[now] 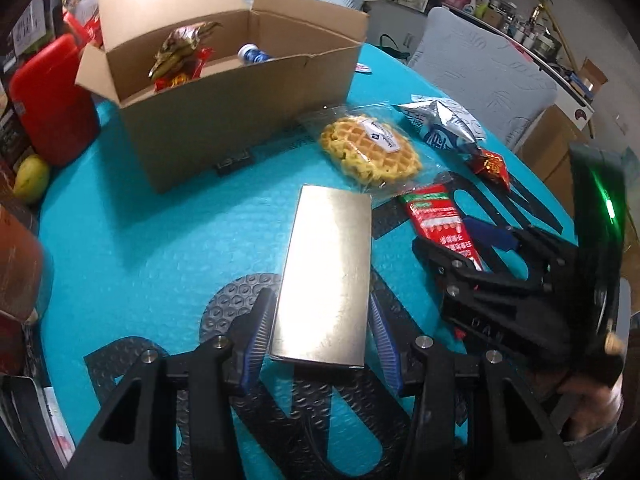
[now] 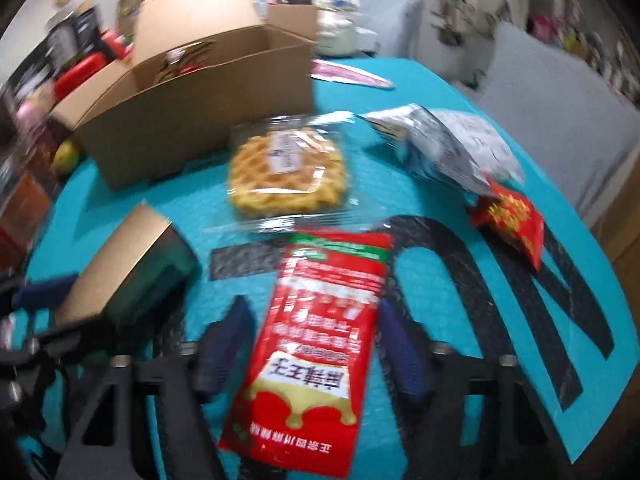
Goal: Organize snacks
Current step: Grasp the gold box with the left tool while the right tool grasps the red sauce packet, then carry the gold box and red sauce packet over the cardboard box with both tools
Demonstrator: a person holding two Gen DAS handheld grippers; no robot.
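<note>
My left gripper [image 1: 318, 322] has its jaws on both sides of a gold rectangular box [image 1: 326, 272]; the pads [image 1: 262, 326] touch its sides. In the right wrist view that box [image 2: 128, 264] sits at the left, tilted. My right gripper [image 2: 310, 340] is open around a red snack packet [image 2: 316, 340] lying on the teal mat; the pads stand apart from it. It also shows in the left wrist view [image 1: 440, 220]. An open cardboard box [image 1: 240, 92] at the back holds several snacks. A wrapped waffle [image 1: 370, 148], a silver bag [image 1: 444, 124] and a small red packet [image 1: 492, 168] lie nearby.
A red container [image 1: 52, 100] and a yellow-green fruit [image 1: 32, 178] sit left of the cardboard box. A grey cushioned chair [image 1: 488, 76] stands beyond the table's right edge. A white appliance [image 2: 334, 20] stands behind the box. The teal mat [image 1: 160, 240] has black lettering.
</note>
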